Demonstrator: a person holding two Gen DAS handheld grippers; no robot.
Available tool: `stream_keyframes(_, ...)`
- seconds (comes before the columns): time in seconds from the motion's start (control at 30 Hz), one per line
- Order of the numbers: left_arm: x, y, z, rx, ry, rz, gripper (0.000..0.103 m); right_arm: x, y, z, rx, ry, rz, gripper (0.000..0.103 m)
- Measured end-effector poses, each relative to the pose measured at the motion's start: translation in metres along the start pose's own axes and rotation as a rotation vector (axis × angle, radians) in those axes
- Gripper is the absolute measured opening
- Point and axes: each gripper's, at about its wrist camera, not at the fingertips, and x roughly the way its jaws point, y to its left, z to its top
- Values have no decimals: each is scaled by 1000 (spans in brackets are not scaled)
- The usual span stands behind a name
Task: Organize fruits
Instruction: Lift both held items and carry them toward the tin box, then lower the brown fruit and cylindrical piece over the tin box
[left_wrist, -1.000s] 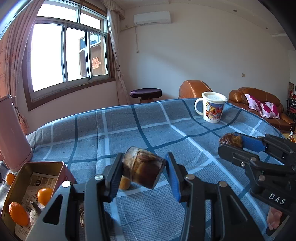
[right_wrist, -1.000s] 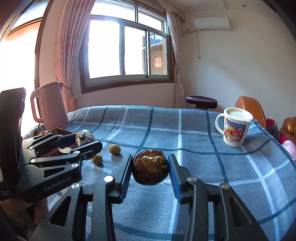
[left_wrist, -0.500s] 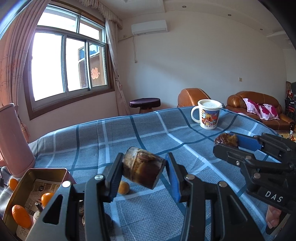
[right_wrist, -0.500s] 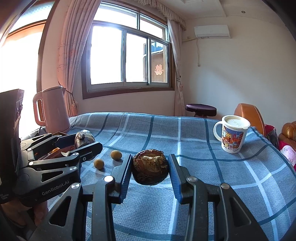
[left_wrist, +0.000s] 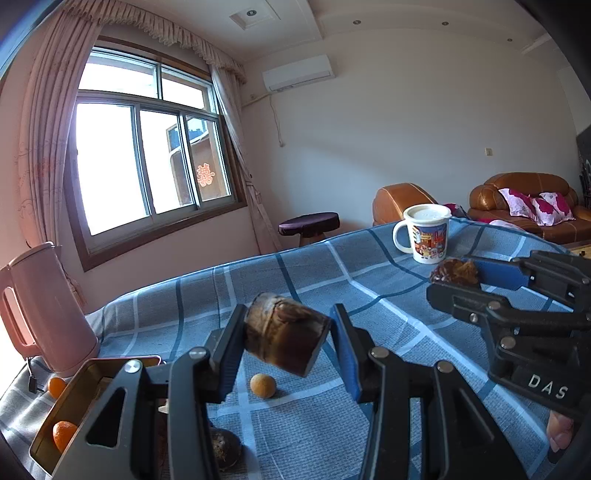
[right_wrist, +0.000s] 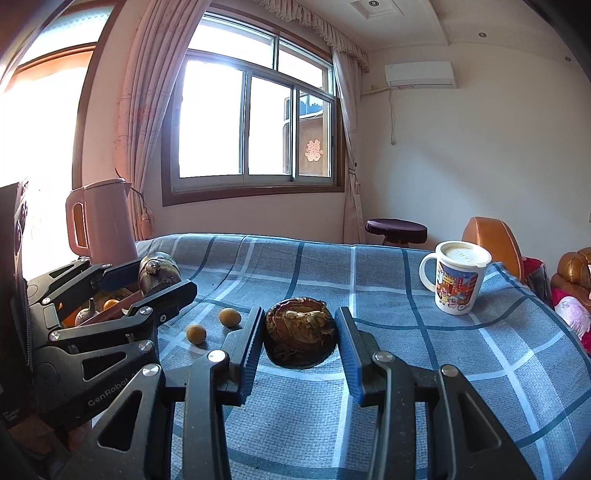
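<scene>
My left gripper (left_wrist: 286, 341) is shut on a dark brown cut fruit (left_wrist: 286, 334) and holds it above the blue checked cloth. My right gripper (right_wrist: 299, 334) is shut on a dark round shrivelled fruit (right_wrist: 300, 332). In the left wrist view the right gripper (left_wrist: 456, 275) sits to the right with its fruit. In the right wrist view the left gripper (right_wrist: 159, 271) is at the left. A metal tin (left_wrist: 70, 391) at lower left holds small oranges (left_wrist: 63, 434). A small yellow fruit (left_wrist: 263, 386) lies on the cloth; two (right_wrist: 195, 333) show in the right wrist view.
A pink kettle (left_wrist: 40, 314) stands at the left behind the tin. A lidded cartoon mug (left_wrist: 424, 232) stands at the far right of the table. Another dark fruit (left_wrist: 225, 448) lies on the cloth under my left gripper. An orange (left_wrist: 56, 386) lies beside the tin.
Both grippers have lifted and tilted upward with their fruits still held; the table and the tin sit lower in both views.
</scene>
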Motion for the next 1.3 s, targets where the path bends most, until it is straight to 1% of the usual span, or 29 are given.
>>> stream_keyframes(0.27,-5,6,-2,-10,7,51,47,-1,3,1,-10,-3,-31,41)
stream_keyframes(0.47,-12,16,-5,-28,21,64,47,-2,16,3,-11,6,15,41)
stream_keyframes(0.8,-29,35,1,-43,6,88,47,-1,39,17,-4,0,102,41)
stream_keyframes(1.07,-37,56,2,-70,7,103,47,-1,62,28,-36,-12,141,41)
stream_keyframes(1.3,-39,78,-1,-103,18,132,47,1,80,36,-58,-14,175,41)
